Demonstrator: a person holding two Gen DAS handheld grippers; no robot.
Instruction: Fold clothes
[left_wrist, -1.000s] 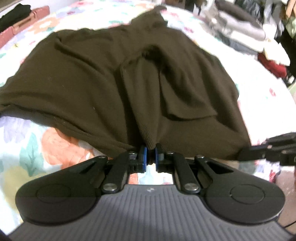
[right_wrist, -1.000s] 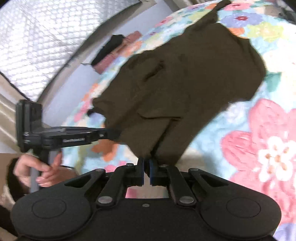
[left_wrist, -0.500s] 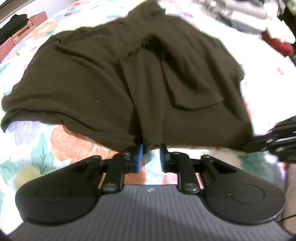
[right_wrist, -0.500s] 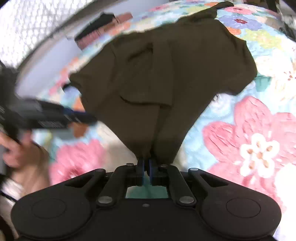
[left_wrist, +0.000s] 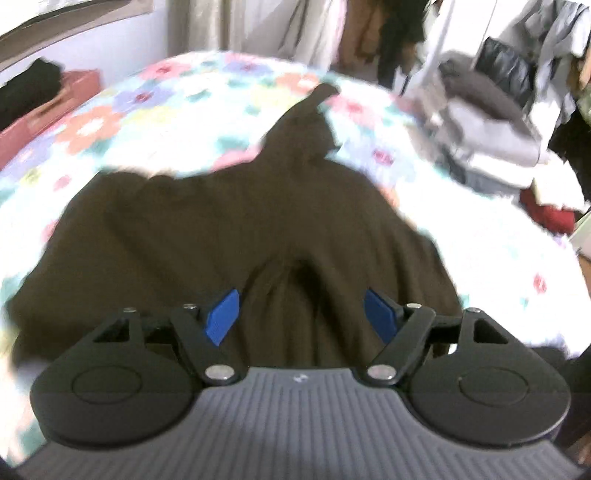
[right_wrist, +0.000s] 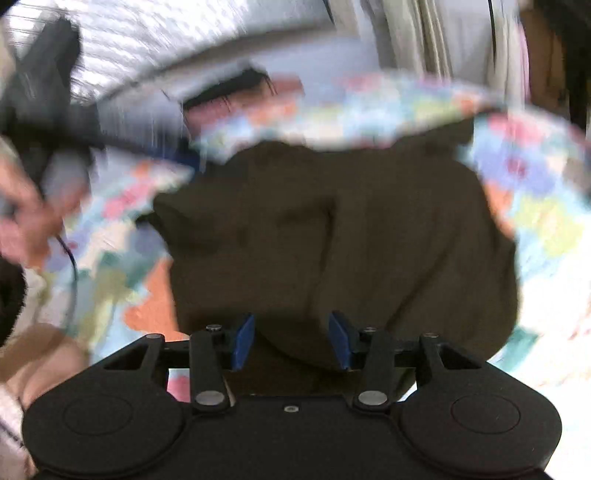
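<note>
A dark brown garment (left_wrist: 229, 229) lies spread on a flower-patterned bedspread (left_wrist: 155, 96), one narrow end pointing to the far side. My left gripper (left_wrist: 302, 317) is open, its blue pads wide apart just above the garment's near edge, holding nothing. In the right wrist view the same garment (right_wrist: 369, 236) fills the middle. My right gripper (right_wrist: 291, 341) is open too, its pads either side of the near edge, gripping nothing. The left gripper's body (right_wrist: 48, 110) and the hand on it show blurred at the left.
A pile of folded grey and white clothes (left_wrist: 491, 122) and a red item (left_wrist: 550, 214) lie at the right of the bed. A pink and black bundle (left_wrist: 48, 96) lies at the far left. Curtains hang behind the bed.
Both grippers were shut on the garment's near edge; the left opened first, then the right. The garment now lies flat and both views have swung up, blurred.
</note>
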